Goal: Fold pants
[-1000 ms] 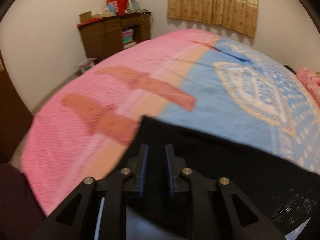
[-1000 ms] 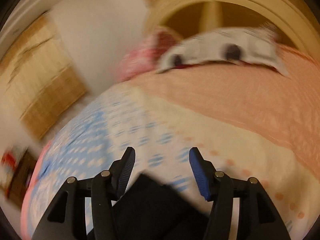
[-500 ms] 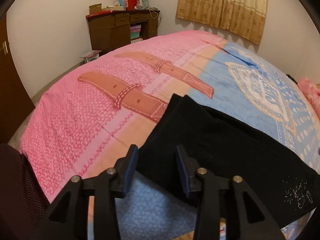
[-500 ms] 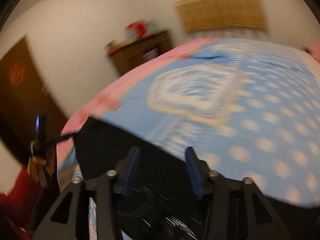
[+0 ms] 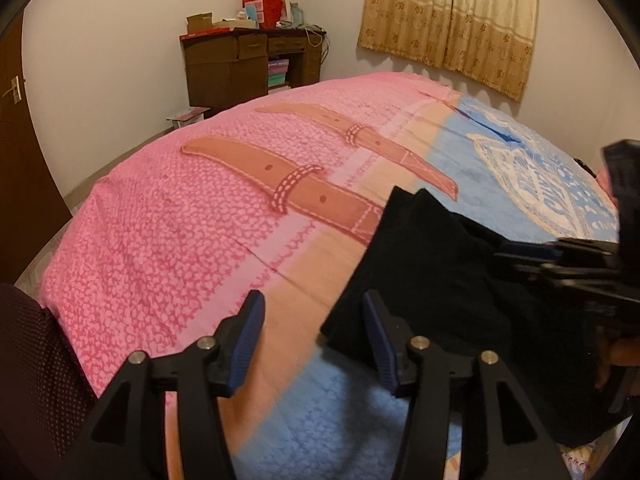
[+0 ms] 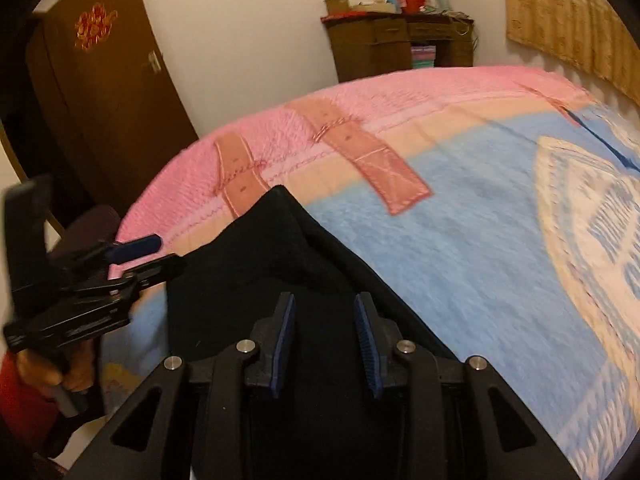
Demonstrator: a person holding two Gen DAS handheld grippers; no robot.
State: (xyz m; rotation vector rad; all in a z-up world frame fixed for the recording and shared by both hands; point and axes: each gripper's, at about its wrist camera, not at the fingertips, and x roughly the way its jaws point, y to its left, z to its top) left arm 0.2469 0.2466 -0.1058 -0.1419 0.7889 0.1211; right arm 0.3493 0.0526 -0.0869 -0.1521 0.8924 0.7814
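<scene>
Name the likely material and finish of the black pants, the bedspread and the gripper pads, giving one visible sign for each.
Black pants: probably soft knit or cotton, matte; they drape in limp folds without shine.
Bedspread: looks like fleecy or towelling fabric with a printed pattern; its surface is nubbly.
Gripper pads: apparently blue rubber or plastic, ribbed along the inner faces.

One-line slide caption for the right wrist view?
Right gripper fingers part-closed over black pants on a pink-and-blue bedspread; left gripper alongside.
</scene>
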